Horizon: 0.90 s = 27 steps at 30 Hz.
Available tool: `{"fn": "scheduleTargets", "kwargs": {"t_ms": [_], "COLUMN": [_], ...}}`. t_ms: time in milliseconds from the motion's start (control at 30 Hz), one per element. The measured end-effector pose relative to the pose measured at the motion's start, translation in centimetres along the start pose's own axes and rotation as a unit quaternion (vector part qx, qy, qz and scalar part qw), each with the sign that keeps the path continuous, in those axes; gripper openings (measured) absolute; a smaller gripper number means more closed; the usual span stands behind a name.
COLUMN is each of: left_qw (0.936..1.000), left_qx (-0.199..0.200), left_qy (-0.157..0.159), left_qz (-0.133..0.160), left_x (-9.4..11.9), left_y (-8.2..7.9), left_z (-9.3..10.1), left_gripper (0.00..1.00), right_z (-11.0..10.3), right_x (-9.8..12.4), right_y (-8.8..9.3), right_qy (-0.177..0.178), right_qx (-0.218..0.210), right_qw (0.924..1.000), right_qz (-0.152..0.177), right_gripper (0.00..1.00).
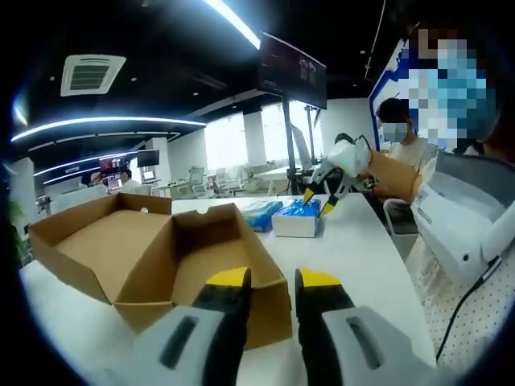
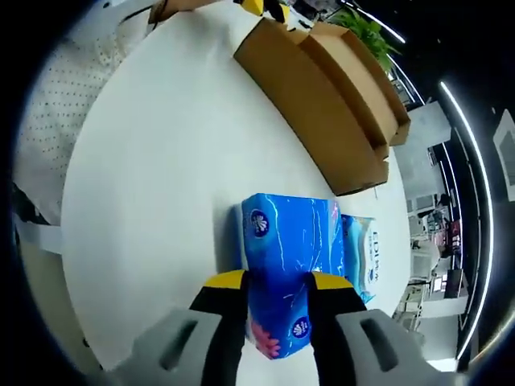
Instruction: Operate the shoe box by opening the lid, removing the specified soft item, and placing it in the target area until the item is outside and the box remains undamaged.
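Note:
The brown cardboard shoe box [image 1: 161, 257] stands on the white table [image 1: 362, 257] with its lid folded back, and its inside looks bare. My left gripper [image 1: 272, 281] hovers at the box's near right corner, open, with nothing between its fingers. Farther along the table my right gripper [image 1: 318, 203] comes down onto a blue soft tissue pack [image 1: 296, 219]. In the right gripper view that pack [image 2: 282, 265] sits squeezed between the jaws of my right gripper [image 2: 275, 283], resting on the table. The box [image 2: 322, 88] lies beyond it.
A second blue pack [image 2: 364, 251] lies right beside the held one, also seen as a blue pack [image 1: 261, 214] between it and the box. A person in white [image 1: 459, 233] stands at the table's right edge. Bare tabletop [image 2: 153, 161] stretches between pack and box.

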<state>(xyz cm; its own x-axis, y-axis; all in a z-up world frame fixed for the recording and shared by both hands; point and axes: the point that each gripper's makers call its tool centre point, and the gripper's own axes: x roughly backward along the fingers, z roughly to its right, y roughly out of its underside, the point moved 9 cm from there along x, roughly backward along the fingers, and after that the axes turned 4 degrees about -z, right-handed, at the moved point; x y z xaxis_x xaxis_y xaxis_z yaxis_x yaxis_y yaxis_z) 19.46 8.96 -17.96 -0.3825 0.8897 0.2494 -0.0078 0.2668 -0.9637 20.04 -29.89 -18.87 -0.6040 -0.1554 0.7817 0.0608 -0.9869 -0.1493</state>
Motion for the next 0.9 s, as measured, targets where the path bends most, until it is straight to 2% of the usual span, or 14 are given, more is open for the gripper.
{"fn": "scheduleTargets", "kwargs": {"t_ms": [233,567,900], "left_qw": [1.0000,1.0000,1.0000], "left_qx": [0.001,0.001,0.000], "left_qy": [0.000,0.000,0.000], "left_qz": [0.000,0.001,0.001], "left_x": [0.0,0.0,0.0], "left_y": [0.0,0.0,0.1], "left_z": [0.0,0.0,0.1], "left_gripper": [0.22,0.22,0.22], "right_z": [0.3,0.9,1.6], "right_x": [-0.3,-0.7,-1.1], "right_y": [0.3,0.6,1.2], "right_qy": [0.008,0.005,0.008], "right_qx": [0.008,-0.004,-0.001], "right_qw": [0.9999,0.9999,0.9999], "right_qz": [0.005,0.013,0.009], "right_gripper": [0.28,0.28,0.28]}}
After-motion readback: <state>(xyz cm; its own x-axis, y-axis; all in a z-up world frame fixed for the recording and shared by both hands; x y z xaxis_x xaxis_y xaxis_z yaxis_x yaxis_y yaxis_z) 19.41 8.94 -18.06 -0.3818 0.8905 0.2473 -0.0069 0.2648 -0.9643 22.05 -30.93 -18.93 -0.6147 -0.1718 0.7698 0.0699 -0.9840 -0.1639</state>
